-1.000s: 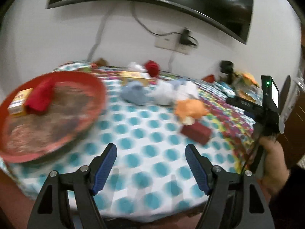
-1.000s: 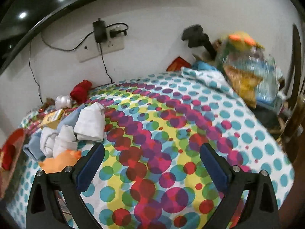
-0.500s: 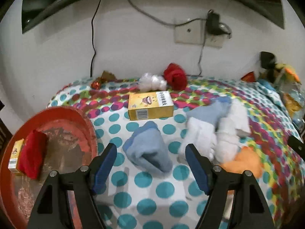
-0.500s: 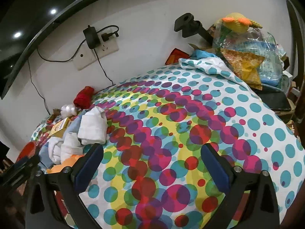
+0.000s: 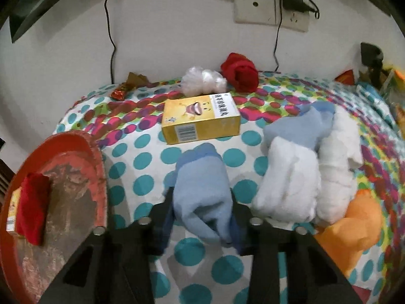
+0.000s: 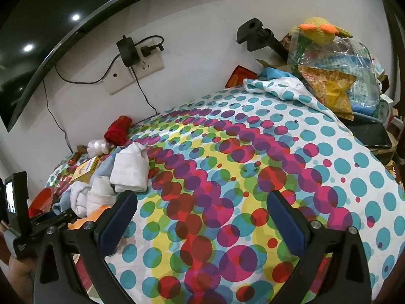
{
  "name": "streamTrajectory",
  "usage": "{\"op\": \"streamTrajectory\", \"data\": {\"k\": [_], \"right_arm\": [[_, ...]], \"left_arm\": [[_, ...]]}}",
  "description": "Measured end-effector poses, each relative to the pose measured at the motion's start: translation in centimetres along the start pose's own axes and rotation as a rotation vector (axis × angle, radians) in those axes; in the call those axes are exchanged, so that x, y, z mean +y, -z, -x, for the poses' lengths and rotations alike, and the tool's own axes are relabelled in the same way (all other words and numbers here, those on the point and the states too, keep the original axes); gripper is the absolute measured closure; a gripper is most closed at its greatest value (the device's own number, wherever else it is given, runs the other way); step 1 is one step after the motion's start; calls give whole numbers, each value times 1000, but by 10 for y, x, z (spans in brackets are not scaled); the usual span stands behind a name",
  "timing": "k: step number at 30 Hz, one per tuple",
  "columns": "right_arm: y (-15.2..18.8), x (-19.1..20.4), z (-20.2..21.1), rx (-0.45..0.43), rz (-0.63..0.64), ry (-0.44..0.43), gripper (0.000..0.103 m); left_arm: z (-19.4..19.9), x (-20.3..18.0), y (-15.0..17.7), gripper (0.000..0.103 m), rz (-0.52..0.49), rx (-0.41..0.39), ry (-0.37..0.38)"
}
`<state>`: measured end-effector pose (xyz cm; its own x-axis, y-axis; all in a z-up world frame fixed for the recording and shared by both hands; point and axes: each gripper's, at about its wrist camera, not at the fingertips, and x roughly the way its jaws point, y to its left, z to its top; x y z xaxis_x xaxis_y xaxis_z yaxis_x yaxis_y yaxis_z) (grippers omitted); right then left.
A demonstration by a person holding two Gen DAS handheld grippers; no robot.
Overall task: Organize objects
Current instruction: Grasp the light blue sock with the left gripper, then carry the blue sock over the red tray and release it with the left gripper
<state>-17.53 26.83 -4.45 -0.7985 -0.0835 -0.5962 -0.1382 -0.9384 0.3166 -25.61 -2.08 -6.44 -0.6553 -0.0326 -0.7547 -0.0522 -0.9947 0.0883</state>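
Left gripper point(image 5: 202, 217): its jaws have just been closing and now press on both sides of a rolled light-blue sock point(image 5: 202, 187), which lies on the polka-dot cloth point(image 5: 141, 162) covering the desk. The sock is pinched at its near end; its far end points toward a yellow box point(image 5: 201, 119) lying flat just beyond it.

Right of the held sock, touching one another, lie a white sock bundle point(image 5: 288, 182), a second white bundle point(image 5: 339, 167) and another light-blue piece point(image 5: 308, 124) draped across their far ends. An orange cloth item point(image 5: 354, 225) lies at the near right, against the white bundles.

At the far edge, near the wall, a crumpled clear plastic wad point(image 5: 202, 81) sits beside a red rolled cloth point(image 5: 240, 72).

At the left, a round red tray point(image 5: 93, 152) holds a red cloth point(image 5: 33, 207) leaning on a small yellow box point(image 5: 12, 212).

Right gripper point(image 6: 202, 217): its jaws stand wide open above a bare stretch of the cloth, gripping nothing, well apart from the sock pile at its left.
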Motion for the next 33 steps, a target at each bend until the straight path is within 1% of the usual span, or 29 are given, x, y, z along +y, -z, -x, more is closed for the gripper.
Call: {"op": "streamTrajectory", "data": {"k": [3, 6, 9, 11, 16, 19, 22, 25, 30, 33], "right_arm": [[0, 1, -1, 2, 5, -1, 1], [-1, 1, -1, 2, 4, -1, 1], [-1, -1, -3, 17, -7, -2, 1], [-1, -3, -5, 28, -18, 4, 1], [-1, -2, -9, 52, -9, -2, 1], [0, -1, -10, 57, -2, 0, 1], [0, -1, -10, 53, -3, 3, 1], [0, -1, -11, 62, 1, 0, 0], [0, -1, -14, 83, 2, -3, 0], [0, 0, -14, 88, 5, -6, 0]], "left_arm": [[9, -1, 1, 75, 11, -33, 18], [19, -4, 2, 76, 10, -57, 25], [32, -5, 9, 76, 39, -79, 49], [39, -15, 14, 76, 10, -94, 53], [56, -21, 19, 76, 31, -100, 103], [71, -18, 23, 76, 34, -109, 128], [89, -4, 27, 76, 61, -130, 149], [105, 17, 31, 76, 95, -155, 160], [122, 66, 35, 76, 141, -172, 124], [131, 103, 35, 76, 163, -191, 76]]}}
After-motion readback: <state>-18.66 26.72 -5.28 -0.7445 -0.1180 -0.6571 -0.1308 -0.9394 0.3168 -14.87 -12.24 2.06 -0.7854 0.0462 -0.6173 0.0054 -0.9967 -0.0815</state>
